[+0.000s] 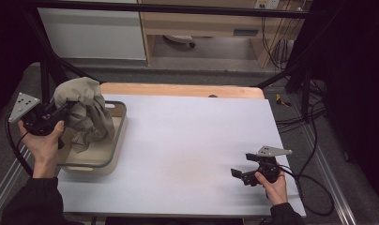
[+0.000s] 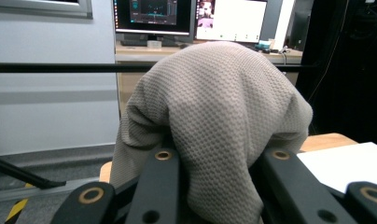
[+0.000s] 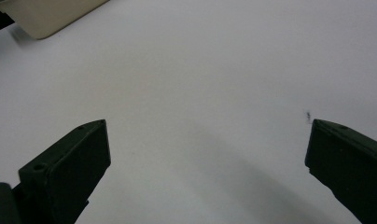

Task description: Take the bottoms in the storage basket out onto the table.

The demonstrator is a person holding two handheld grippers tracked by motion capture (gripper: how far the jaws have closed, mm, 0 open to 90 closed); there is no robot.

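On the white desk, the left gripper clamps a beige cloth above the tray at the left edge; the right gripper rests wide open, holding nothing, near the front right corner.

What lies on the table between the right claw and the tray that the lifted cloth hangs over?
Nothing: in the high view the stretch of white table between the right claw and the tray is bare. The grey cloth hangs from the left claw.
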